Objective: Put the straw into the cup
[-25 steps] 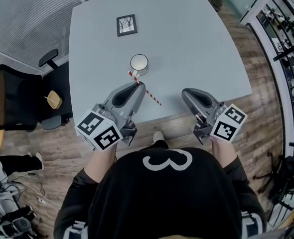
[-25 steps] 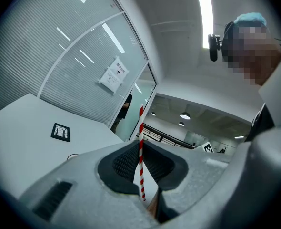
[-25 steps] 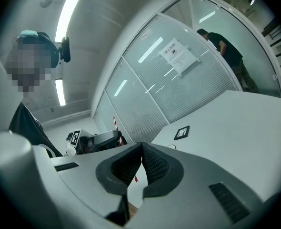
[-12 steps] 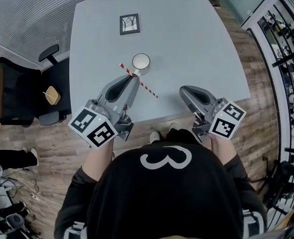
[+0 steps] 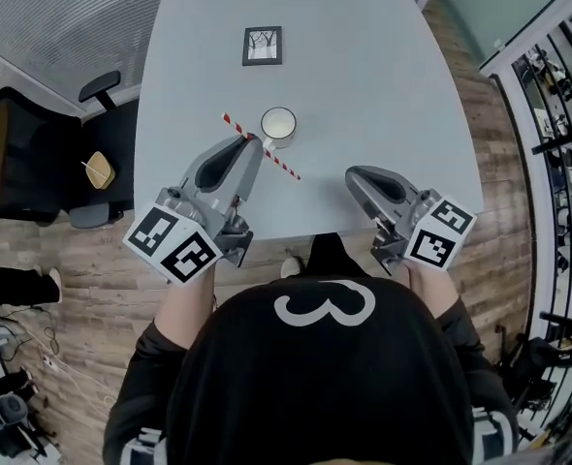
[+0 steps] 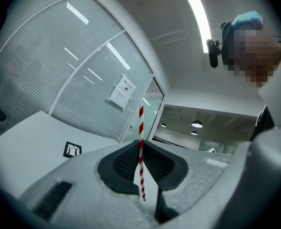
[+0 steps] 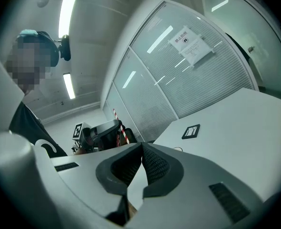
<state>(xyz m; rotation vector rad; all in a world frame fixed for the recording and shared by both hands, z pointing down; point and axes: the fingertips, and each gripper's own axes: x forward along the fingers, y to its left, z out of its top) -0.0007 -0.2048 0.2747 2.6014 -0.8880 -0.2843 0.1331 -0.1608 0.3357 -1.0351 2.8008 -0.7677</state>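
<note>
A pale grey table [image 5: 383, 76] stands on a wood-plank floor [image 5: 73, 260], a black office chair [image 5: 34, 177] beside it. Slatted blinds [image 6: 45, 75] cover the glass walls under ceiling strip lights [image 6: 198, 14].

The pale grey surface [image 5: 383, 95] carries a white cup [image 5: 278, 125] toward its near edge. A small framed picture [image 5: 262, 46] sits farther back.

This looks like an office meeting room. A large pale grey table [image 5: 383, 76] stands on a wood-plank floor [image 5: 82, 269]. Left of the table is 1 black office chair [image 5: 29, 168]. Beyond the table run glass partition walls with closed blinds [image 6: 50, 75], and a printed notice [image 6: 121, 91] is stuck on 1 pane. On the ceiling above the table is a long strip light [image 6: 199, 14]. Right of the table stand black racks [image 5: 562, 124] loaded with gear.
</note>
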